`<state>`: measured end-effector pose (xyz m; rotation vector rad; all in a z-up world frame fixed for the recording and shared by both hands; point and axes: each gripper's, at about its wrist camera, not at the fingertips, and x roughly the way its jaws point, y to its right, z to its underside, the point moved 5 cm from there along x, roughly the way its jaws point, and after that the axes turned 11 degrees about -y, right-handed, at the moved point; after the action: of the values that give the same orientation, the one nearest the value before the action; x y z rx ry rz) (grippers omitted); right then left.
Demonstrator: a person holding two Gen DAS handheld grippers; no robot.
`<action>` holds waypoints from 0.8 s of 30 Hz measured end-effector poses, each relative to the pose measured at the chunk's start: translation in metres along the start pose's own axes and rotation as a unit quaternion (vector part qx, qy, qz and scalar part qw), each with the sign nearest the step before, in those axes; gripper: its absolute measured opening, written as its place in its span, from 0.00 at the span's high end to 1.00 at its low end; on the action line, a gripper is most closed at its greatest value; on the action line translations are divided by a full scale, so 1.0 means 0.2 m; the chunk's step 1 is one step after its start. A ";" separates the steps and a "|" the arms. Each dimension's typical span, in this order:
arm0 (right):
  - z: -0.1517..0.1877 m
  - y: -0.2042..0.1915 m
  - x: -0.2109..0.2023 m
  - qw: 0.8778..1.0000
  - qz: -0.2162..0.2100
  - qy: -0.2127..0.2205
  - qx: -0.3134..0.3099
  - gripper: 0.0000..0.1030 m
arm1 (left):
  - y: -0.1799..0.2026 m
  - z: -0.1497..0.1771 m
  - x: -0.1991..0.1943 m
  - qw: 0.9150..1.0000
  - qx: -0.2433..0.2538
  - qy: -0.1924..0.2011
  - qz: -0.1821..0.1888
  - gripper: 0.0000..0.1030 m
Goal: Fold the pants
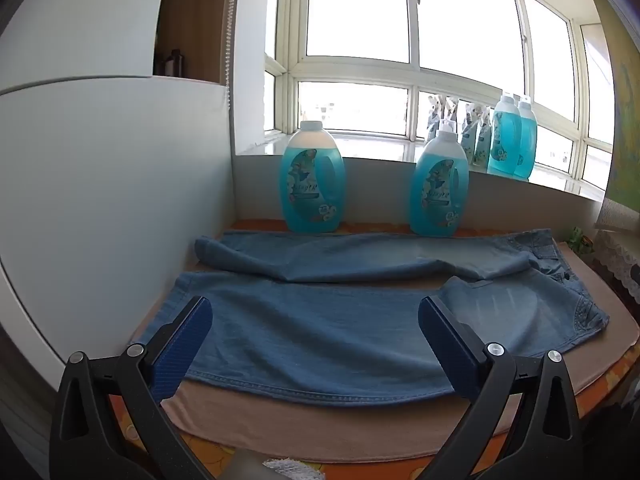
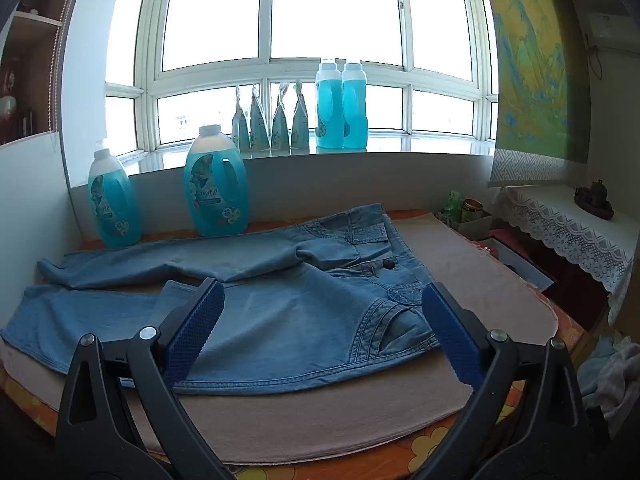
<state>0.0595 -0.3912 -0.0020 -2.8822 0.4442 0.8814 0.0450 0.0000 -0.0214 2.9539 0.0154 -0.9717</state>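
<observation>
Denim jeans lie flat, unfolded on my beige mat; left gripper and right gripper jaws spread wide, holding nothing.

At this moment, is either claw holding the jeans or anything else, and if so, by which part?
Nothing is held. The left claw and right claw both stand wide open above the jeans, which lie spread flat on the beige mat.

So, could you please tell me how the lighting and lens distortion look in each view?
Left wrist view: the window is blown out white, its frame bowed by the fisheye; the jeans stay evenly lit. Right wrist view: the same overexposed window, dark corners, sharp jeans.
</observation>
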 end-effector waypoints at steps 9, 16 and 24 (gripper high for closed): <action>0.00 0.01 0.00 1.000 -0.002 0.000 0.003 0.02 | 0.01 0.00 0.00 1.000 0.002 -0.003 0.000 0.00; 0.00 -0.01 0.00 1.000 0.000 0.001 0.003 0.02 | 0.00 0.01 0.01 1.000 0.001 -0.002 0.001 0.00; 0.00 -0.02 0.00 1.000 0.002 -0.001 0.002 0.02 | 0.00 0.01 0.04 1.000 -0.003 -0.009 0.006 0.00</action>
<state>0.0611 -0.3871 -0.0016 -2.8783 0.4501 0.8827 0.0493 0.0005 -0.0279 2.9364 -0.0013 -0.9948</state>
